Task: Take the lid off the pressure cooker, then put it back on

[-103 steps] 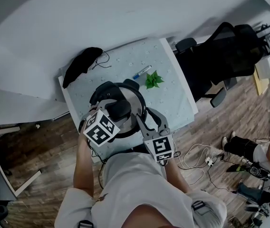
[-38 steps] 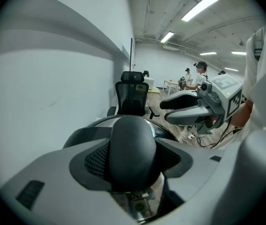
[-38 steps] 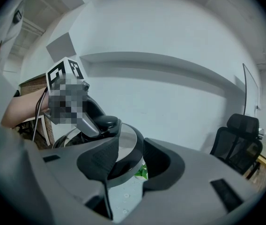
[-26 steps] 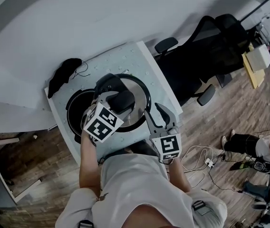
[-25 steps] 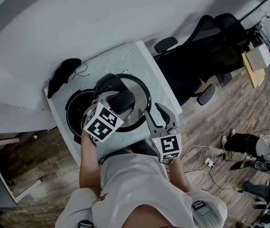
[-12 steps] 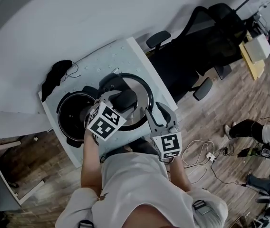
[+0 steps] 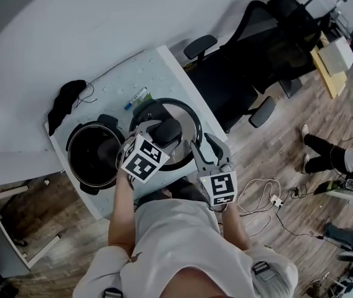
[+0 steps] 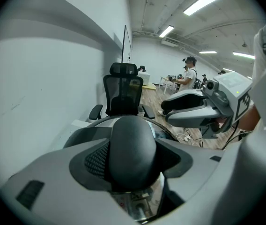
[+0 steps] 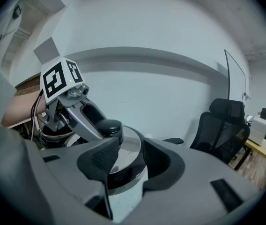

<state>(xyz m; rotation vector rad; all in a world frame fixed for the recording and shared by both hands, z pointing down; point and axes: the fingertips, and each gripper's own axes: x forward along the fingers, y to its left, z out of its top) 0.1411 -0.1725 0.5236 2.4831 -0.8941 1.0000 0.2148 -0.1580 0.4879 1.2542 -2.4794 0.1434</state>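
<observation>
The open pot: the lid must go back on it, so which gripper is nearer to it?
Left. The left gripper, shut on the lid, is just right of the pot in the head view; the right gripper holds the lid's far edge, farther from the pot.

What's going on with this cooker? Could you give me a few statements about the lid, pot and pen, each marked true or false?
1. The lid is off the pot. True.
2. The left gripper has its jaws clamped on the lid's knob. True.
3. The pot stands on the floor. False: it stands on the table.
4. The pen lies inside the pot. False: it lies on the table.
</observation>
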